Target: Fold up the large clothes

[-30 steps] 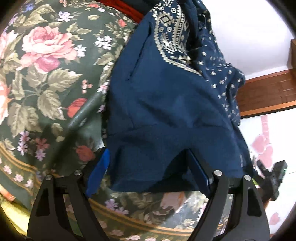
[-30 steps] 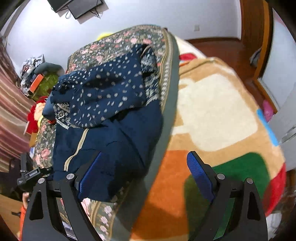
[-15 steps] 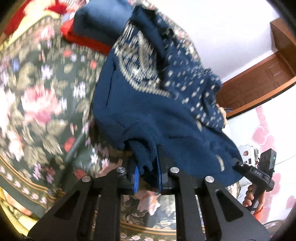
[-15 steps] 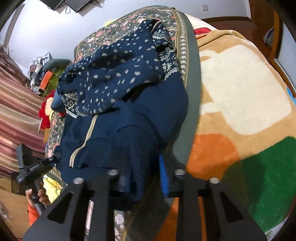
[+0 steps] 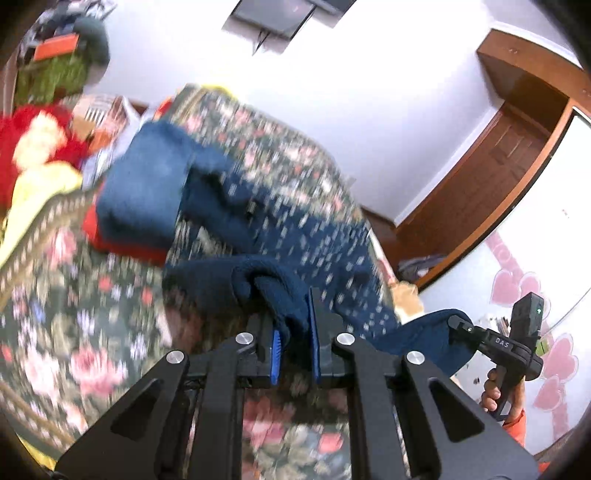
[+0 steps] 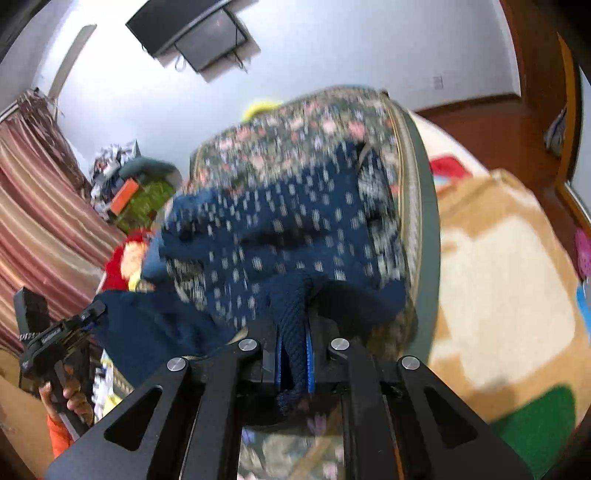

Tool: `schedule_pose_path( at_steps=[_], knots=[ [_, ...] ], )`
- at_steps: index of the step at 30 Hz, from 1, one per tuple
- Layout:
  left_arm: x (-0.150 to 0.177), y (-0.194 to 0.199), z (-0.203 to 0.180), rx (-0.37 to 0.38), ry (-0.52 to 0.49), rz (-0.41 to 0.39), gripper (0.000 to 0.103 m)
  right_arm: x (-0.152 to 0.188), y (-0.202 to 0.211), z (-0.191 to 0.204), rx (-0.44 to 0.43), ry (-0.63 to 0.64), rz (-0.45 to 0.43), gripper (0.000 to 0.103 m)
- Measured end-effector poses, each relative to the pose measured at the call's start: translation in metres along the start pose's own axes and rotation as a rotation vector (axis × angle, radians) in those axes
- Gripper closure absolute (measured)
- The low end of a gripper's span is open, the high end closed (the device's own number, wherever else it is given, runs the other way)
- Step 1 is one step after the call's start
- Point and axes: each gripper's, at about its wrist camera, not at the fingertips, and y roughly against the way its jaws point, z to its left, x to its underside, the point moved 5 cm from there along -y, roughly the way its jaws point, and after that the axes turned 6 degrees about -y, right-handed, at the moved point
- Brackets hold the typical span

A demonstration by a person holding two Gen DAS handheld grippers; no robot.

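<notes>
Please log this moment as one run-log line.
left hand-held gripper: shut on navy sweater | right hand-held gripper: shut on navy sweater | floral bedspread: underneath

Motion blur and my own grippers hide a lot here.

I can't read the sweater pattern or the bedspread flowers through the smear; the pinched hem disappears between my pads, and the wall screen is cut off by the top edge.

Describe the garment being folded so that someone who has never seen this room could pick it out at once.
Start at the bed with the dark floral bedspread. On it lies the navy garment, its near edge pinched in the left gripper and the right gripper. Small pale flecks across its far half set it apart from the plain blue folded cloth lying on something red beside it.
</notes>
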Motion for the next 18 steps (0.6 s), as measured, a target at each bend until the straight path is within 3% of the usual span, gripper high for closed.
schedule_pose_path(
  at_steps=[4,10,18],
  knots=[
    [-0.035,-0.004,-0.009,-0.023,-0.062,-0.059,0.092,-0.038,-0.005,0.008,-0.002,0.024,-0.073,0.095],
    [-0.092,-0.035,0.0,-0.061,-0.077,-0.126,0.095,-0.091,-0.038,0.007,0.004,0.027,-0.108,0.095],
    [-0.132,-0.132,0.044,-0.18,-0.076,-0.051,0.095,-0.139,-0.108,-0.015,0.063,0.021,-0.08,0.095]
  ],
)
